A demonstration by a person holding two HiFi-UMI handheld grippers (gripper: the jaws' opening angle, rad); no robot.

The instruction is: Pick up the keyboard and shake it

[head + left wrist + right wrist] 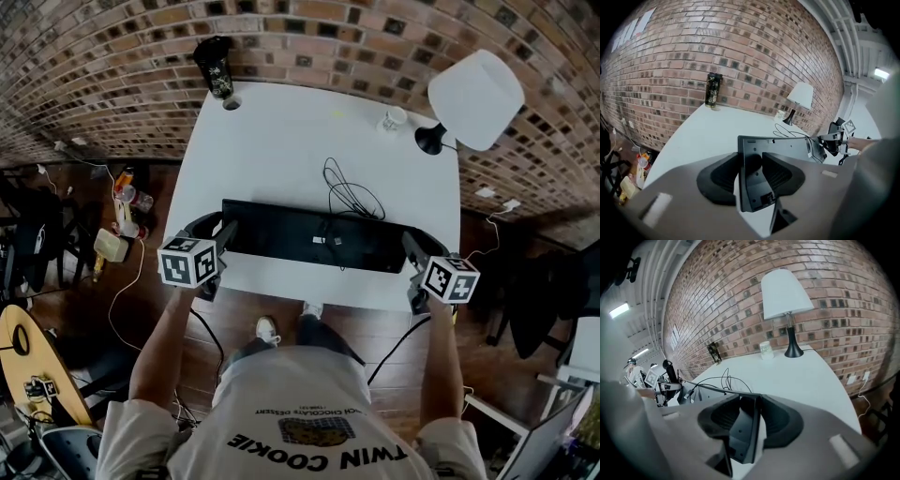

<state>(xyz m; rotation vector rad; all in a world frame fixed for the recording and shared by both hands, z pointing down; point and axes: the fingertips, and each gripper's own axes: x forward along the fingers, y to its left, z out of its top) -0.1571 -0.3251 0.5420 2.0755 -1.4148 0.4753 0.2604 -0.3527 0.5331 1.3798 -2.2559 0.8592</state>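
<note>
1. Nearest, two grippers: left gripper (219, 246) with both pads clamped on the left end of the keyboard (314, 236), right gripper (414, 261) pinching the right end the same way.
2. One black keyboard, held up between them over the near edge of the table (272, 141), tilted on edge, underside showing.
3. One table, white-topped, standing on a dark wooden floor (225, 323).
4. Just beyond the keyboard, one looped black cable (352, 195) lying on the tabletop.
5. Along the far edge: one dark can (216, 67) at left, one white cup (394, 119), one lamp (473, 98) with a white shade at right.
6. Behind everything, one brick wall (103, 75).
</note>
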